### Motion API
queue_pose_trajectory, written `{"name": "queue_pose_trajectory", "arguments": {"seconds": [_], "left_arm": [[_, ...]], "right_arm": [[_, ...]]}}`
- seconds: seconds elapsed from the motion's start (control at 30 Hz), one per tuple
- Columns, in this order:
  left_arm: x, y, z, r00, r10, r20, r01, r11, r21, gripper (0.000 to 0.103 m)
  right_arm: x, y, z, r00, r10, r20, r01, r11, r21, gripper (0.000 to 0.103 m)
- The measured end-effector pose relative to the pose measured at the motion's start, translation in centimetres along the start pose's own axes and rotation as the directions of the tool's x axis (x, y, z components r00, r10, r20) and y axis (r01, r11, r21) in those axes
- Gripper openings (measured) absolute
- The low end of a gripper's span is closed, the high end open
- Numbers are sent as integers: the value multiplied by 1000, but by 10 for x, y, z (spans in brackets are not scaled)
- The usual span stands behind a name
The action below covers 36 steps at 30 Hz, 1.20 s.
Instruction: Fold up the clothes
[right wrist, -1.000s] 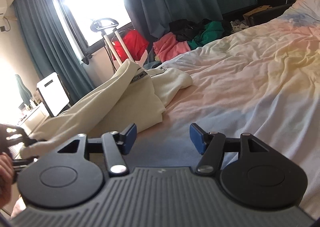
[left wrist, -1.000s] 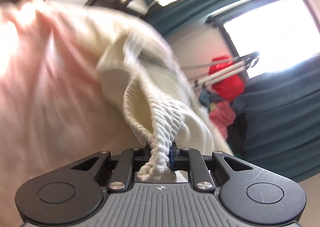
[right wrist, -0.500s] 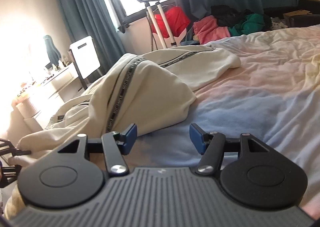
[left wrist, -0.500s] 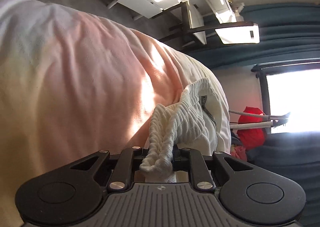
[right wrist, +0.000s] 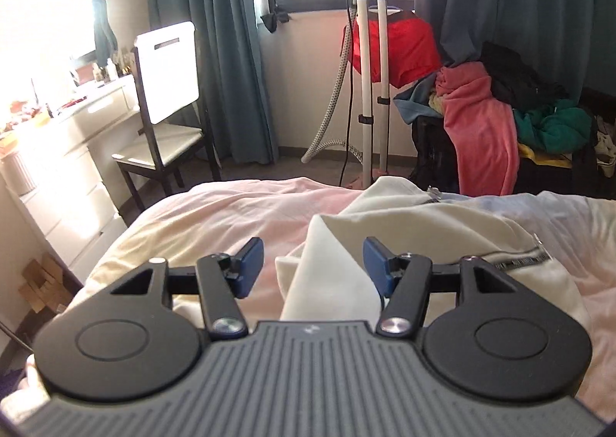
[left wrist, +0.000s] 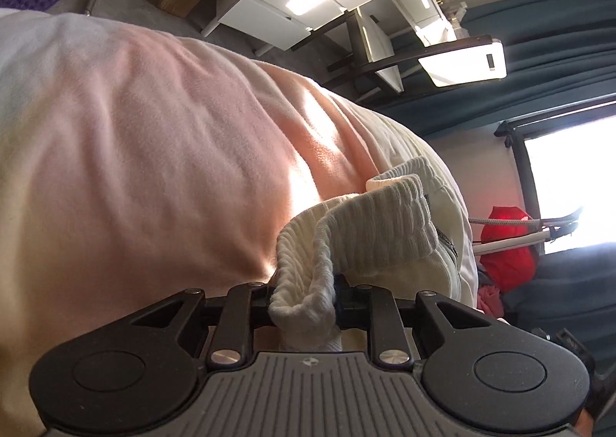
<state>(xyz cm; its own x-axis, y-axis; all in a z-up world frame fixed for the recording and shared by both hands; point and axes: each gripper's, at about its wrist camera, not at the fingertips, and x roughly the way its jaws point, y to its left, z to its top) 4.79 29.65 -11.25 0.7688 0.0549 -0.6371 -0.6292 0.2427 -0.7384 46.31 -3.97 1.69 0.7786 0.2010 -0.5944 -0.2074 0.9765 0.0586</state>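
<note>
Now left gripper [left wrist: 304, 300] easing apart — ribbed cuff [left wrist: 304, 283] of cream sweatshirt [right wrist: 442, 221] between its pads; right gripper [right wrist: 313, 263] released, empty — over bed [right wrist: 231, 206].

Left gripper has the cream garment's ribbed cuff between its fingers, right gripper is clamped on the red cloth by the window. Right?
Half right. In the right wrist view the right gripper stands open over the cream garment, gripping nothing; the red cloth hangs untouched. The left gripper, jaws opening, has the ribbed cuff.

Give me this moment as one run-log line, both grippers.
left gripper: jaws opening, ribbed hem of cream garment between them | right gripper: open, over a fold of the garment, nothing held | bed: garment lying on it
</note>
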Motion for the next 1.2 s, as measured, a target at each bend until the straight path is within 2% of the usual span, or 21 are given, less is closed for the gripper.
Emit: {"name": "queue_pose_trajectory", "arguments": {"seconds": [0.1,0.17,0.2,0.23,0.27,0.33,0.43,0.5,0.6,0.73,0.83,0.93,0.97,1.1,1.2], "left_arm": [[11,-6,1,998,-57,38,56,998,18,25],[22,-12,2,997,-61,47,59,997,53,25],[26,-13,3,996,-67,51,64,996,64,25],[30,-16,4,995,-76,56,72,994,77,25],[32,-18,4,995,-82,60,76,993,86,25],[36,-23,5,993,-92,67,85,991,104,25],[35,-23,5,993,-99,67,92,991,102,25],[34,-23,4,993,-102,66,95,990,101,25],[27,-25,5,993,-100,58,94,990,104,24],[17,-29,8,994,-97,45,92,990,108,23],[9,-32,13,995,-99,32,95,989,110,23],[-1,-35,18,995,-96,29,91,987,131,23],[-5,-36,20,995,-93,32,87,986,144,23],[-11,-40,24,997,-70,18,65,979,192,22],[-12,-46,30,999,-51,-15,53,964,259,22]], "right_arm": [[58,7,6,994,-85,-65,83,996,-21,59],[82,5,-1,986,-125,-114,121,992,-41,58],[90,2,-6,981,-141,-133,136,990,-48,47],[97,0,-11,976,-157,-153,150,987,-55,24],[104,-2,-15,970,-173,-172,164,984,-63,17],[91,-15,-15,975,-181,-130,182,983,0,11],[43,-37,-7,984,-175,16,172,979,109,9],[2,-52,-5,975,-206,88,193,971,139,9],[-62,-89,-18,958,-252,134,214,944,250,9],[-155,-139,-66,925,-329,193,238,893,382,9],[-217,-170,-123,921,-338,191,204,840,502,9],[-256,-187,-181,936,-313,164,165,798,580,9],[-264,-190,-200,948,-286,142,147,787,599,9],[-267,-186,-254,994,-101,29,59,759,648,9],[-259,-178,-271,999,52,-13,-30,754,656,9]]}}
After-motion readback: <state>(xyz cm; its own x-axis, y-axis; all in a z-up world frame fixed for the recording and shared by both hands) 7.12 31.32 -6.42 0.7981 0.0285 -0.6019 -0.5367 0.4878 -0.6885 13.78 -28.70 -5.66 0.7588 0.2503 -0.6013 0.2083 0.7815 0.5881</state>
